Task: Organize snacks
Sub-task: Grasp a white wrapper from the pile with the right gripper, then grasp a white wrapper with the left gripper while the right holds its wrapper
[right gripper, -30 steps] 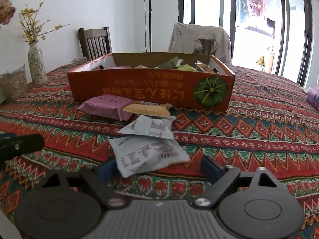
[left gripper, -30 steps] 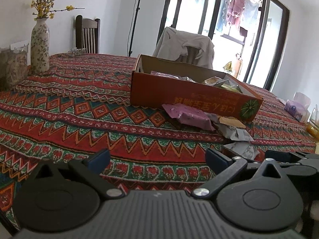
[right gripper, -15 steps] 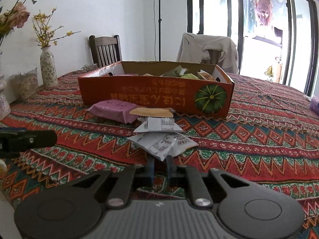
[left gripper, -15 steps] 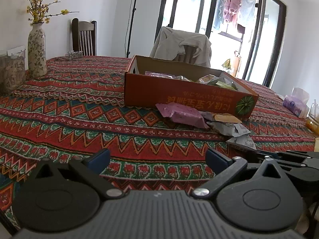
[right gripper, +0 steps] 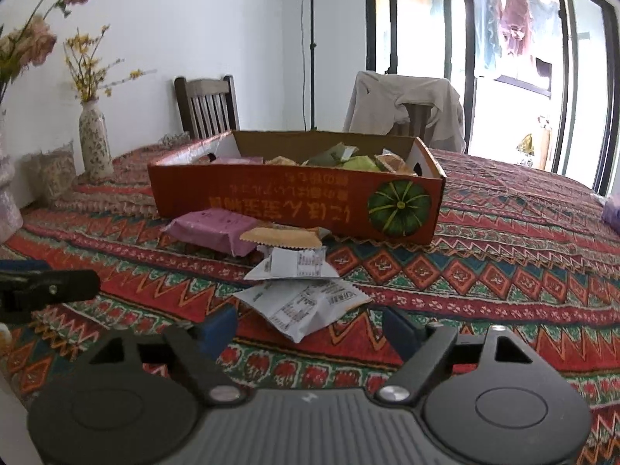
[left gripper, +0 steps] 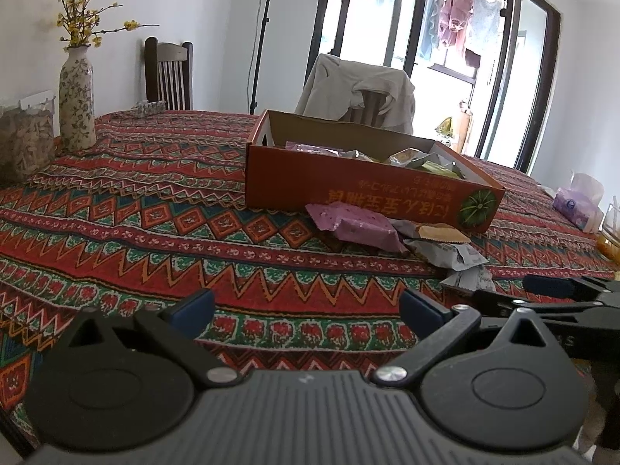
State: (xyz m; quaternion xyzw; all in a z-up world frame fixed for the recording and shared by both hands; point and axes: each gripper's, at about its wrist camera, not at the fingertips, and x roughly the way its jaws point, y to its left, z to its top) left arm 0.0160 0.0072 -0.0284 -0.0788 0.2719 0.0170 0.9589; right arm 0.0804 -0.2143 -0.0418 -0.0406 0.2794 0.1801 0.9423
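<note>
We see the white packet (right gripper: 306,306) on the table (right gripper: 503,271) between our right hand-held gripper (right gripper: 310,327)'s opening fingers, untouched. Beyond lie more snacks (right gripper: 217,228), then the box (right gripper: 294,201). The left hand-held gripper (left gripper: 306,308) gapes, empty.

Upside-down yellow script on box (right gripper: 294,197), unreadable

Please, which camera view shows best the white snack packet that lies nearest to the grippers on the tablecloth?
The right wrist view. There the white snack packet lies central and whole, with its printed label facing the camera, just ahead of the open right hand-held gripper. In the left wrist view the same packet sits far right, partly hidden behind that gripper's fingers.
</note>
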